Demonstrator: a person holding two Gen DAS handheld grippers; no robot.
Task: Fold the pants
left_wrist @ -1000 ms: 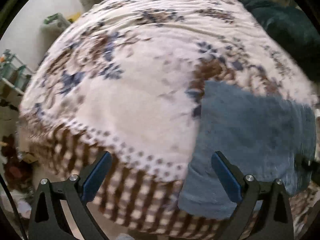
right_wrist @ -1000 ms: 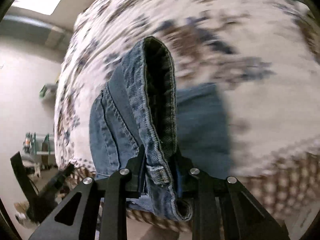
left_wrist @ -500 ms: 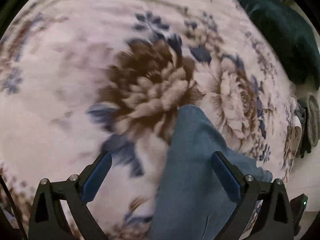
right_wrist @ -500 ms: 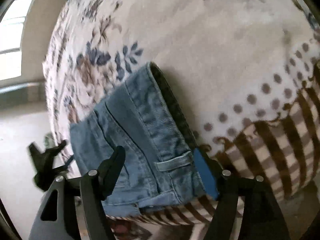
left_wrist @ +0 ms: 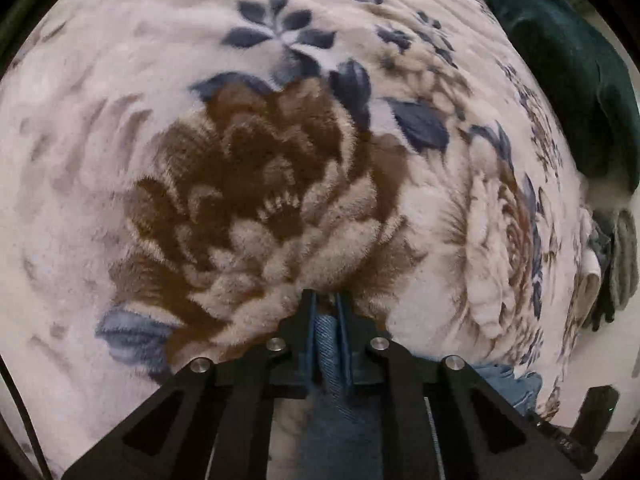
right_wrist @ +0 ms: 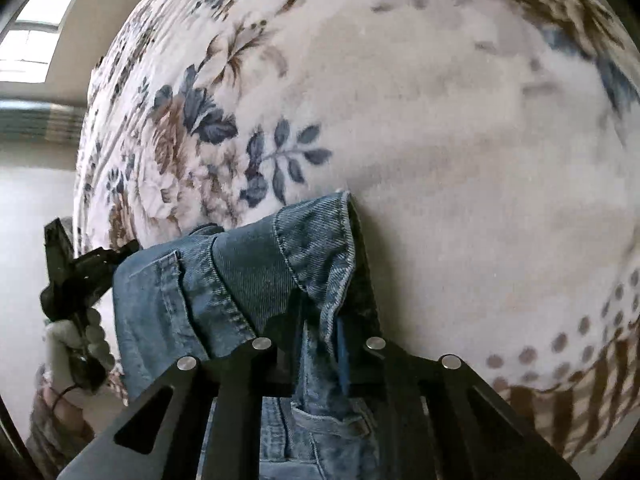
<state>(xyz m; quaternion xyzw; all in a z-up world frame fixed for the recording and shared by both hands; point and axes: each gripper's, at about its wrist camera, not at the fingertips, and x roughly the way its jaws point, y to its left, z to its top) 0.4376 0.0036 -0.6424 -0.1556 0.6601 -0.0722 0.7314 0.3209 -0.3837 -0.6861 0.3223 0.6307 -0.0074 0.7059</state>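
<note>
A bed covered by a plush cream blanket (left_wrist: 120, 128) printed with brown and navy flowers. On it lie blue denim pants (right_wrist: 248, 264); a dark green fabric heap (left_wrist: 568, 80) rests toward its far edge.

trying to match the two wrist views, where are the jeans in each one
Left wrist: the jeans sit bottom centre, a denim fold pinched between the left gripper fingers, more denim at lower right.
Right wrist: the jeans fill the lower left to centre, their edge pinched in the right gripper.
Shared landmark: the floral blanket under them.
</note>
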